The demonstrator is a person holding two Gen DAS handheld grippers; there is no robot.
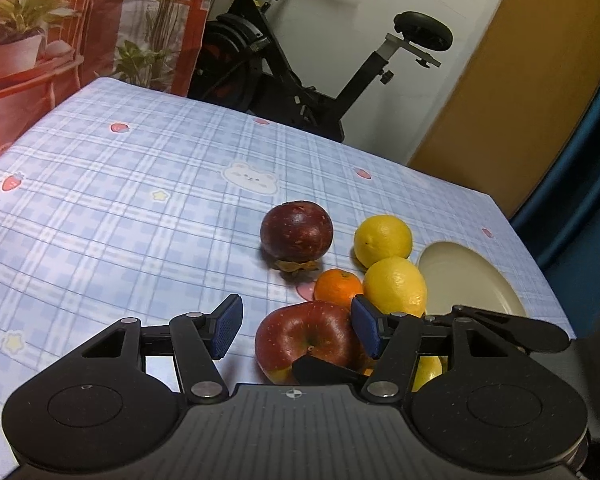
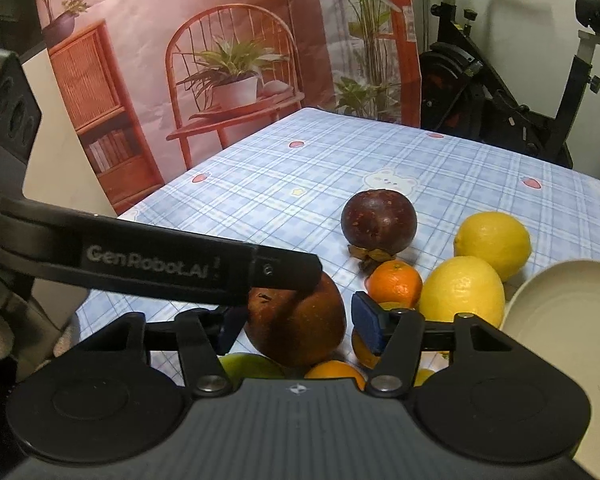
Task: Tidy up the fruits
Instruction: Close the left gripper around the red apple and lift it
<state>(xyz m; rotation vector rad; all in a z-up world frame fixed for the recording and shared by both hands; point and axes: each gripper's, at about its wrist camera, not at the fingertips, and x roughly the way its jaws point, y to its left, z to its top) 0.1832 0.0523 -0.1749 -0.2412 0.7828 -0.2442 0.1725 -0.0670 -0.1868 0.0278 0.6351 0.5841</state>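
- My left hand-held gripper (image 1: 296, 326): jaws apart astride the red apple (image 1: 308, 340), unclamped.
- Fruits: clustered on tabletop (image 1: 120, 200) beside plate (image 1: 472, 280).
- Risk: my right hand-held gripper (image 2: 296, 326), apart, crowds the apple; collision, rolling.

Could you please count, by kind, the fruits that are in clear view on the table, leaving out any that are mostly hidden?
Mangosteen: 1
Lemons: 2, the far lemon and the near lemon
Mandarin: 1
Red apple: 1
Total: 5
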